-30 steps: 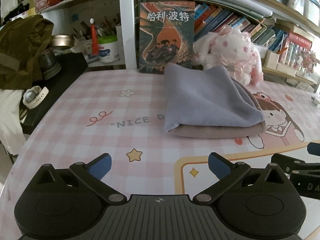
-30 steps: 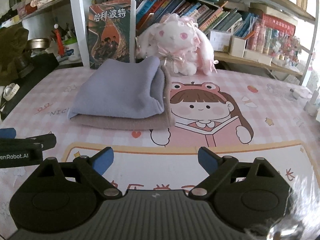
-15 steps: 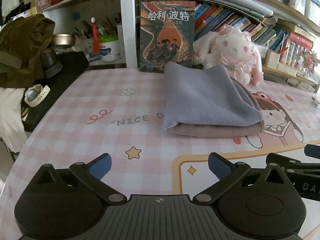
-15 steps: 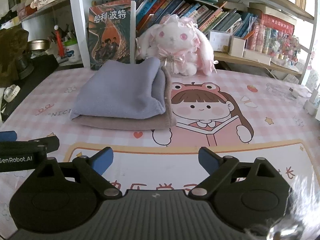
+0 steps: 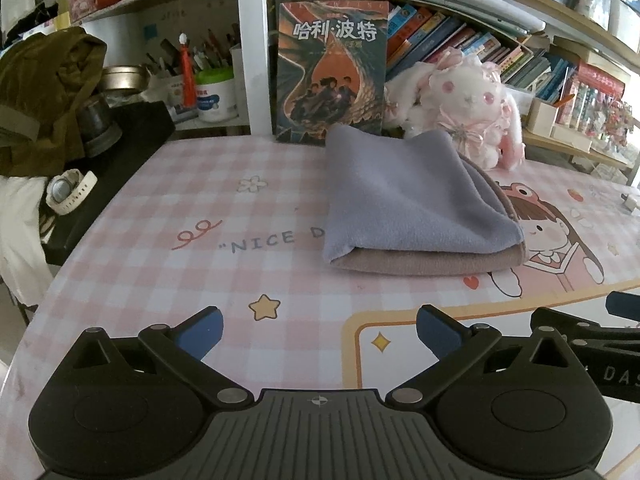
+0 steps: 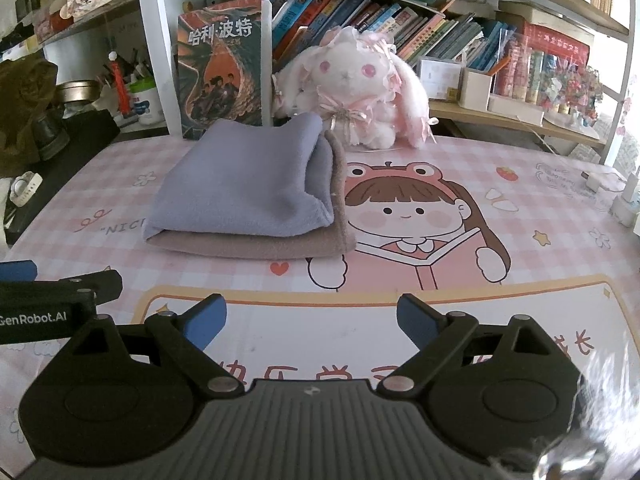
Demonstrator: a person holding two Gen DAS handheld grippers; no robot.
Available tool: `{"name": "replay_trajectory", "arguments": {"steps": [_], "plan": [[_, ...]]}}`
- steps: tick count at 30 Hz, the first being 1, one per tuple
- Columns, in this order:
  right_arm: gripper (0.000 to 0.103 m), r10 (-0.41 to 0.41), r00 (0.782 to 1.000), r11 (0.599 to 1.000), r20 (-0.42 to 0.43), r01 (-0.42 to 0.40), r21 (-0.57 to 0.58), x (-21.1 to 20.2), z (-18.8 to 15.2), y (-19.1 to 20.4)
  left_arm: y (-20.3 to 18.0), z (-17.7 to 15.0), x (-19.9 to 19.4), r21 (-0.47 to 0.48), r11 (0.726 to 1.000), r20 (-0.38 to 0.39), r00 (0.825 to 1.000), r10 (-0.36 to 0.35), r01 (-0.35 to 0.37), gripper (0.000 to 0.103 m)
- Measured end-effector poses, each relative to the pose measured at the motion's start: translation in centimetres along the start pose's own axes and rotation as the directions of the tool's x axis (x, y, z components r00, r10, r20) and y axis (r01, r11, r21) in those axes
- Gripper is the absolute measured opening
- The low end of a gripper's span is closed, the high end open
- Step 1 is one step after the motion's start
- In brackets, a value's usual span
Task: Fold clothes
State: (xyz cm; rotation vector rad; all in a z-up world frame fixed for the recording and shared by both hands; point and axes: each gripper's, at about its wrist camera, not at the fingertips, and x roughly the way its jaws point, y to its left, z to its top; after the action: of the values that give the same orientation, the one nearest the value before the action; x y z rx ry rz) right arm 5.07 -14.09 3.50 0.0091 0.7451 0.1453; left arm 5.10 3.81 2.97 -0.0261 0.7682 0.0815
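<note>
— Where did the clothes sit at that moment?

— The folded stack lay on the worktop (image 5: 168,216), toward its back, on the pink checked mat. A lavender garment (image 5: 404,196) rested on top of a beige garment (image 5: 424,262), whose edge stuck out along the near side and the right side. In the right wrist view the same pair showed, lavender (image 6: 244,184) over beige (image 6: 256,246), just left of the cartoon girl (image 6: 404,216) printed on the mat.

— And the tools?

— The left gripper (image 5: 318,330) hung low over the near part of the worktop, its blue-tipped fingers (image 5: 202,330) spread wide with nothing between them. The right gripper (image 6: 310,320) was the same: fingers (image 6: 208,318) parted, holding nothing. Both were well apart from the stack. Each camera caught the other tool at the frame edge.

— What stood behind the stack?

— A dark book (image 5: 332,68) with an orange cover picture, upright against the shelf post, just behind the lavender fold. Beside it, to the right, a white and pink plush rabbit (image 5: 468,108). A white wristwatch (image 5: 70,190) lay on a black surface off the worktop's left edge.
</note>
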Motion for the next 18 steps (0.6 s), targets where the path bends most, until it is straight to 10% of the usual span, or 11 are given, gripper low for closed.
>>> {"name": "replay_trajectory", "arguments": {"steps": [18], "plan": [[0.093, -0.002, 1.000, 1.000, -0.007, 0.002, 0.013, 0.15, 0.81, 0.27, 0.53, 0.69, -0.15, -0.007, 1.000, 0.022, 1.000, 0.012, -0.012, 0.103]]}}
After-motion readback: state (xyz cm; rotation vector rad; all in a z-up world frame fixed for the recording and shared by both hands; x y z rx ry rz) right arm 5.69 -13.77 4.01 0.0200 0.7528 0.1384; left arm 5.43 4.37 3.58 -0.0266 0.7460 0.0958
